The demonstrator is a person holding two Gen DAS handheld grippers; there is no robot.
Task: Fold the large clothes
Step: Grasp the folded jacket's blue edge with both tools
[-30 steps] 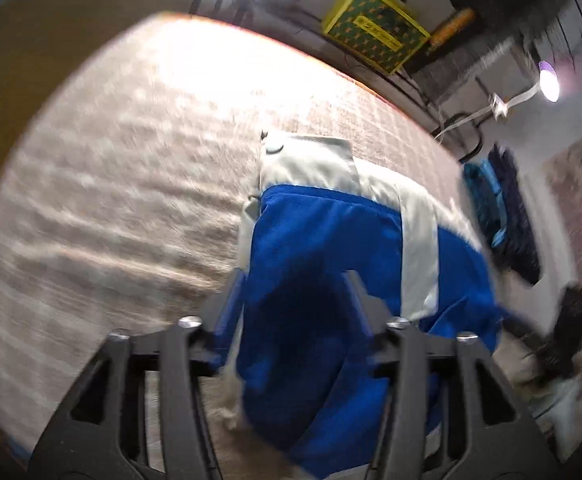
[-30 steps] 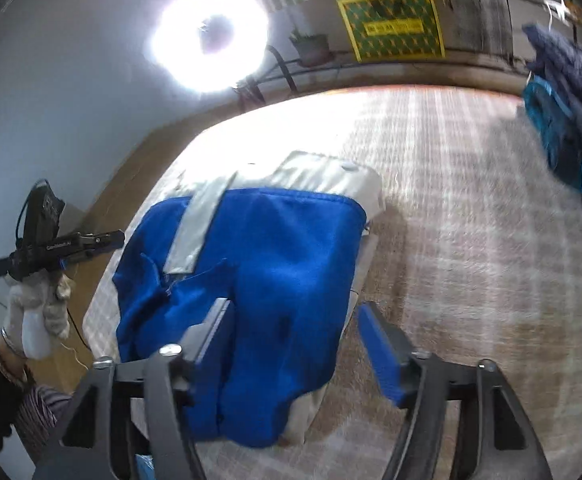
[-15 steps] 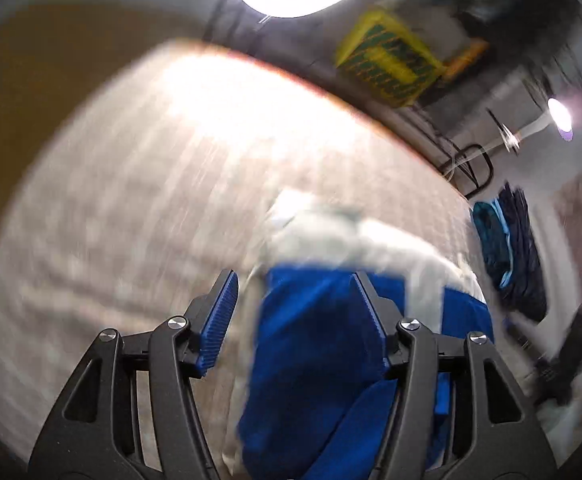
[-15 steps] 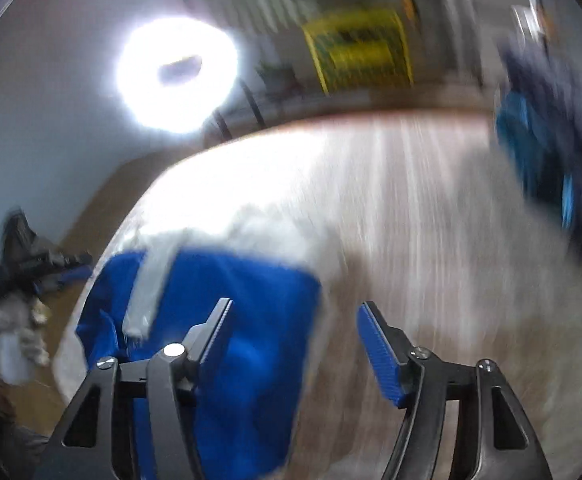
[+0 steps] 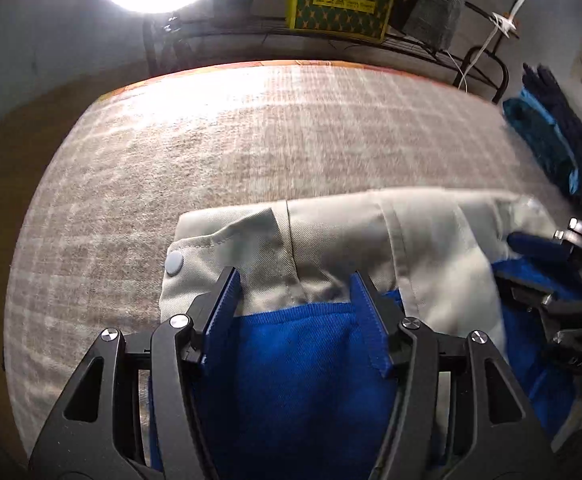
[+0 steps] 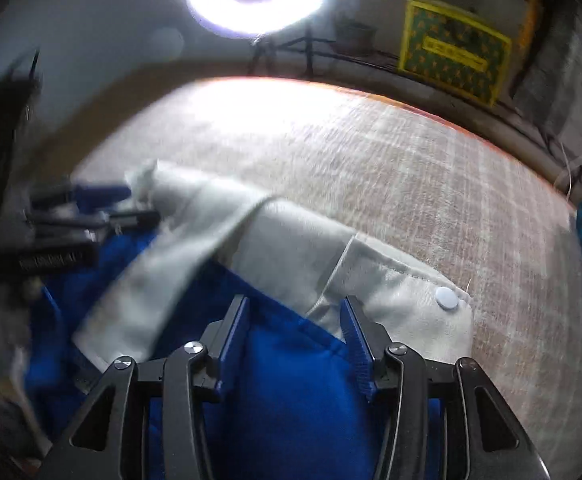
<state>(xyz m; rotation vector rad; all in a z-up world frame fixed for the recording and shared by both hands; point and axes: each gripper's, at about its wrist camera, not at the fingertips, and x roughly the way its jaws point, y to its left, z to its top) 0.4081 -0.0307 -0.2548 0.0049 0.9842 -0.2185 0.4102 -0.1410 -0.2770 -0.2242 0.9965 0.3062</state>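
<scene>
Jaws of both grippers straddle folded jacket (image 5: 371, 232).

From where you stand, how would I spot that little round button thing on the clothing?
Start at the checked beige cloth covering the table, then find the blue and pale grey garment lying on it. On the grey band at its far edge, near one corner, sits a small round white snap, the only raised disc on otherwise plain fabric.
</scene>
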